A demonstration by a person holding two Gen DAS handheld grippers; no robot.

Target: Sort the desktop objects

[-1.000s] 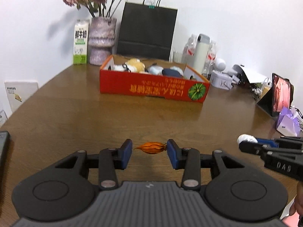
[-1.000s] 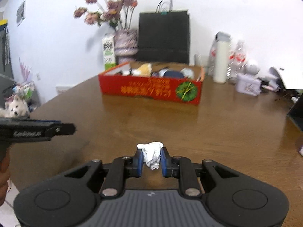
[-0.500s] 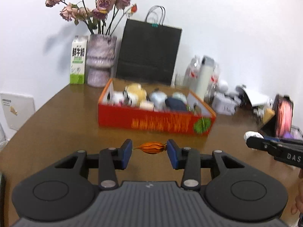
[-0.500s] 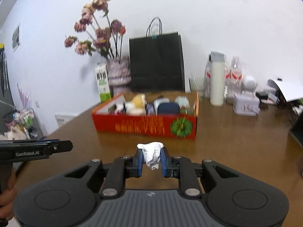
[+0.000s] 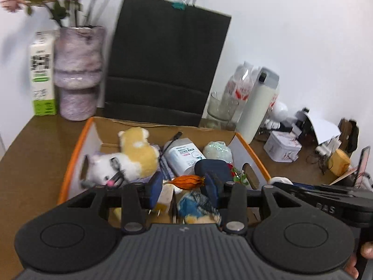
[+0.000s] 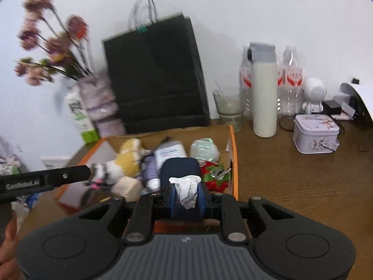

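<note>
Grippers now over the box, loads ready to drop

Within the last second we have carried both loads from the bare table to above the orange cardboard box point(image 5: 77, 149). Our left gripper point(image 5: 184, 183) clamps the orange dried pod point(image 5: 186, 181); our right gripper point(image 6: 186, 192) pinches the crumpled white tissue point(image 6: 186, 186). Both hang over the plush dog point(image 5: 130, 158) and other contents, so releasing looks next.
</note>
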